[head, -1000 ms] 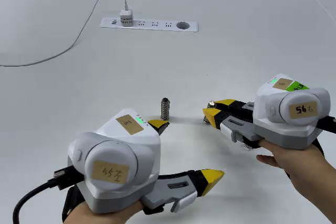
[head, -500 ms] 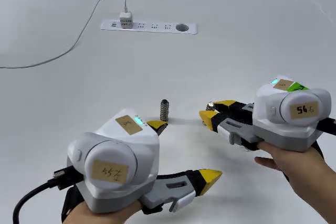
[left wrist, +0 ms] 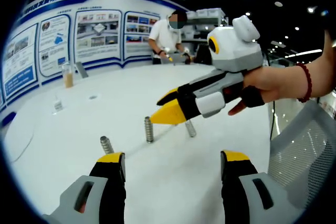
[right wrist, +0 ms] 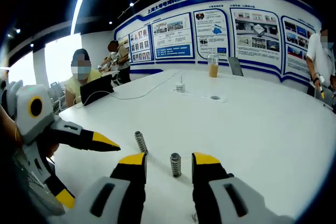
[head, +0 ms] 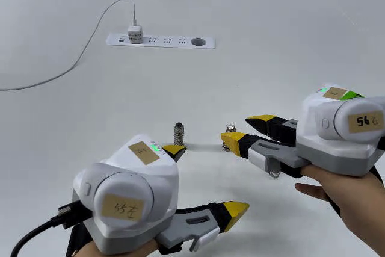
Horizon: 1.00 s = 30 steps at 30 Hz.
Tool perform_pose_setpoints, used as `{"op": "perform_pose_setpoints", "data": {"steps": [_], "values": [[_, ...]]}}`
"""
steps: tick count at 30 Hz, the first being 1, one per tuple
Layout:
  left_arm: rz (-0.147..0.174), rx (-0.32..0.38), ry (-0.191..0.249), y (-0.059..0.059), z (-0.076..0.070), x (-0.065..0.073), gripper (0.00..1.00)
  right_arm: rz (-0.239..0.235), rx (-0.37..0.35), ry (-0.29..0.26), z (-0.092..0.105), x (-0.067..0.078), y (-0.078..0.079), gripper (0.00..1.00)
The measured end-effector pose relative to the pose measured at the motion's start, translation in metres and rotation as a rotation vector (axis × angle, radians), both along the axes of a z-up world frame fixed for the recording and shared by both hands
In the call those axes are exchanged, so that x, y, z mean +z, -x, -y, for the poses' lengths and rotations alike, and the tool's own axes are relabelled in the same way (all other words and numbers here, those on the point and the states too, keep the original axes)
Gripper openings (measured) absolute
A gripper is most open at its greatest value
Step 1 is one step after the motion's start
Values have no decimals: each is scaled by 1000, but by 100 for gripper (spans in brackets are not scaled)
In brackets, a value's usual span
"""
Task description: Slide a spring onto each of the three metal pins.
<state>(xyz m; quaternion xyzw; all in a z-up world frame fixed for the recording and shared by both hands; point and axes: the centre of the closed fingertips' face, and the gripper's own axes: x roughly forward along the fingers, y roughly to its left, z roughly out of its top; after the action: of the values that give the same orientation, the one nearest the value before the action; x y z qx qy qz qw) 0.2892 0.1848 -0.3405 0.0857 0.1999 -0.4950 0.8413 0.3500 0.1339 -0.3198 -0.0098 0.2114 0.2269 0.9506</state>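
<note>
Spring [right wrist: 175, 164] stands upright on the counter [head: 271, 40] between the parted jaws of my right claw [head: 236, 132], a second spring [head: 178, 132] just beyond my left claw [head: 212, 177], which is spread wide too.

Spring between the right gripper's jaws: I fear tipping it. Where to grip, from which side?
Grip the spring mid-coil, coming in level with the table, as the right gripper points: it stands upright, so the jaws can close on opposite sides.
</note>
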Motion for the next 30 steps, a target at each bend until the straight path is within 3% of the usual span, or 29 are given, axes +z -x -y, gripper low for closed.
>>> {"op": "perform_pose_setpoints", "data": {"steps": [5, 19, 30], "values": [[10, 0, -2, 1, 2, 3, 75, -8, -22, -11, 9, 8, 7, 41], [21, 12, 11, -1, 15, 10, 70, -21, -79, -12, 37, 21, 25, 44], [-17, 11, 15, -4, 32, 1, 62, -14, -138, -14, 60, 27, 36, 44]]}}
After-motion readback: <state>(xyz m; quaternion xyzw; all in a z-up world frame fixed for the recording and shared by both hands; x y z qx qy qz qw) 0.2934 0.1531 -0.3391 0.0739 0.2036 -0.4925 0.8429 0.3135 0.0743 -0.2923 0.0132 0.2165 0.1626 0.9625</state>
